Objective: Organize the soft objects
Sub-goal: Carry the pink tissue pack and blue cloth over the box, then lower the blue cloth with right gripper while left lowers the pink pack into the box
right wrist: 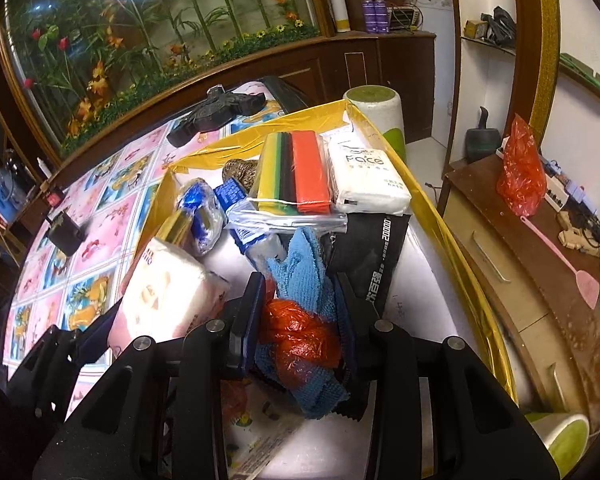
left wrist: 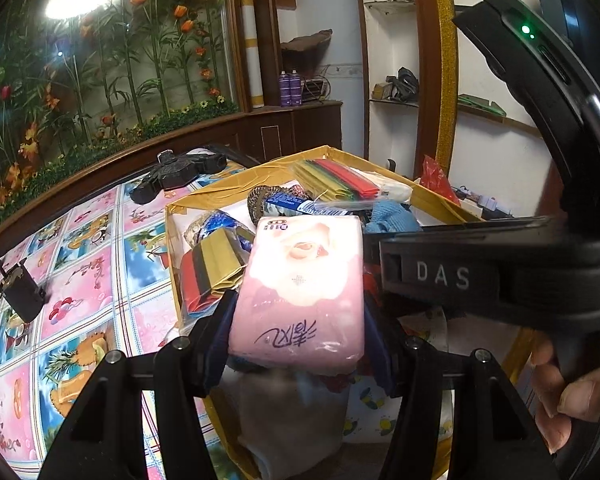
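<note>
Two hand-held grippers work over a gold-rimmed cardboard box [right wrist: 432,204] crowded with soft goods, which sits on a table under a pink, picture-printed cloth [left wrist: 80,280].

The left gripper [left wrist: 298,320] is clenched on a pink tissue pack [left wrist: 300,280], its blue pads pressing the pack's two long sides near the closer end. The pack is lifted over the near left part of the box, its far end jutting forward above folded red-and-gold paper [left wrist: 208,268]. It looks light and squashy under a slick plastic wrap, so a grip across the middle of its width, as here, seems safest; pinching one corner would likely let it swing or slip.

The right gripper [right wrist: 300,308] is closed around a blue microfibre cloth [right wrist: 300,276] with a crumpled red plastic bag [right wrist: 300,336] bunched against it, low in the near middle of the box. Both are limp and nearly weightless. The cloth should drape and trail, and the bag looks slippery and may slide free, so gathering a thick fold of both deep between the pads appears wise.

Further back in the box lie a white tissue pack marked "Face" [right wrist: 368,180], a zip bag of coloured sponge strips [right wrist: 296,172], a black pouch [right wrist: 368,248], a metal scouring pad [right wrist: 240,172] and a blue-and-white tube [right wrist: 244,228]. A person's fingers [left wrist: 572,396] show at the lower right edge of the left view.
</note>
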The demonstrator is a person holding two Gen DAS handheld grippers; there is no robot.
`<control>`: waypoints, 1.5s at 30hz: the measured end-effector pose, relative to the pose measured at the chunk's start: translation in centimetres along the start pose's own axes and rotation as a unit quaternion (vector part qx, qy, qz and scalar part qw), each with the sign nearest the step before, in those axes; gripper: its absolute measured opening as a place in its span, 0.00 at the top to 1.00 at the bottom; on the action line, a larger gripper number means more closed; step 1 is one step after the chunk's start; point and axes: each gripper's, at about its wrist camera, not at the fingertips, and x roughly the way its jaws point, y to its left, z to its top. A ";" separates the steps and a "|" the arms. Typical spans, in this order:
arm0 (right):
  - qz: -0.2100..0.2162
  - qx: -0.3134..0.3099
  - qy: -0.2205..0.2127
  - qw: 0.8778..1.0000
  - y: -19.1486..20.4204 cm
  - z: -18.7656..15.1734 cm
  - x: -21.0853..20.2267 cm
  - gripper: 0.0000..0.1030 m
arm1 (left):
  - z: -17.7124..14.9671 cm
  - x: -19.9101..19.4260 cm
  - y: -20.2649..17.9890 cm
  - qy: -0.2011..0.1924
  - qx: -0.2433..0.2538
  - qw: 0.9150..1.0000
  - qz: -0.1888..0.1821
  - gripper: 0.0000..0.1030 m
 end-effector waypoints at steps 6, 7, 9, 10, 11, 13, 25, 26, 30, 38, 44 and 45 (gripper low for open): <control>-0.003 -0.017 -0.002 1.000 0.5 -0.6 0.0 0.46 | -0.1 -0.1 0.0 0.002 0.000 1.000 -0.001 0.42; -0.007 -0.021 -0.001 1.000 0.7 -0.7 0.0 0.45 | -0.1 -0.1 0.1 0.001 -0.001 1.000 -0.001 0.42; -0.019 -0.026 -0.003 0.999 0.7 -0.8 0.0 0.45 | -0.1 0.0 0.1 0.003 -0.001 1.000 0.000 0.39; -0.020 -0.024 -0.002 1.000 0.7 -0.9 0.0 0.45 | -0.2 0.0 0.1 0.005 -0.003 1.000 -0.002 0.38; -0.020 -0.022 -0.001 1.000 0.6 -0.9 0.0 0.45 | -0.2 0.0 0.2 0.005 -0.004 1.000 -0.003 0.38; -0.013 -0.016 -0.002 1.000 0.4 -0.8 -0.3 0.45 | -0.2 0.0 0.3 0.006 -0.006 1.000 -0.004 0.38; -0.001 -0.018 -0.003 1.000 0.0 -1.2 -1.2 0.45 | -0.3 -0.1 -0.1 0.008 0.012 1.000 0.006 0.34; -0.001 -0.015 -0.005 1.000 -0.1 -1.2 -1.3 0.44 | -0.3 -0.1 -0.1 0.008 0.012 1.000 0.006 0.33; -0.004 -0.011 -0.010 1.000 -0.3 -1.2 -1.7 0.37 | -0.3 -0.1 0.1 0.009 0.010 1.000 0.004 0.32; -0.012 -0.016 -0.018 1.000 0.4 -1.2 -2.6 0.26 | -0.4 -0.2 0.1 0.010 0.008 1.000 -0.002 0.27; -0.015 -0.017 -0.019 1.000 0.5 -1.2 -2.9 0.26 | -0.4 -0.1 0.0 0.009 0.010 1.000 -0.002 0.25; -0.015 -0.017 -0.019 1.000 0.5 -1.2 -2.9 0.26 | -0.5 -0.1 0.1 0.009 0.010 1.000 -0.003 0.25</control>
